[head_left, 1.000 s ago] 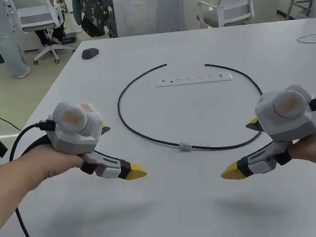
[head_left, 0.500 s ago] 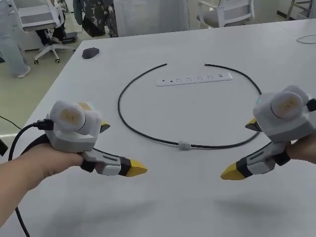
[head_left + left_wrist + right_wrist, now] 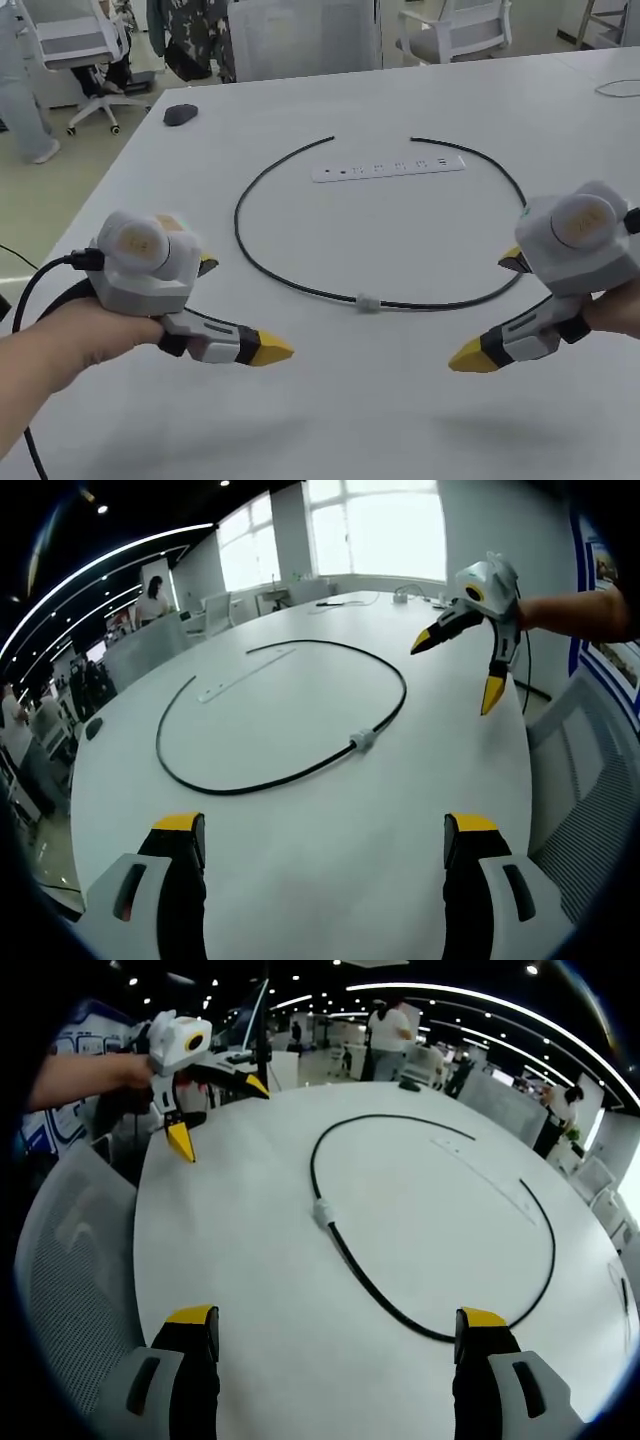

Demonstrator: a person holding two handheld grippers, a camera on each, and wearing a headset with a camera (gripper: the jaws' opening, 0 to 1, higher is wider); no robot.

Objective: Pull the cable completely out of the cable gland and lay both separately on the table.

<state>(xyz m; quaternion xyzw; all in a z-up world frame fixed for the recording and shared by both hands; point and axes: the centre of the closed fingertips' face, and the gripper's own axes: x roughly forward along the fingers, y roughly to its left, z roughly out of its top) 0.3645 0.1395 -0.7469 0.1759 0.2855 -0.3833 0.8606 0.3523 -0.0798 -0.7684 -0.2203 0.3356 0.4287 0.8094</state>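
Lying on cable [image 3: 320, 291], cable gland [image 3: 368, 300], between left gripper [image 3: 243, 306], right gripper [image 3: 488, 310], jaws spread.

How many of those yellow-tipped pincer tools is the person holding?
2. The left gripper is held over the near left of the table, the right gripper over the near right. Both are open, with the cable gland on the black cable lying between them.

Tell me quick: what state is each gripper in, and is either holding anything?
Left gripper: open, holding nothing.
Right gripper: open, holding nothing.
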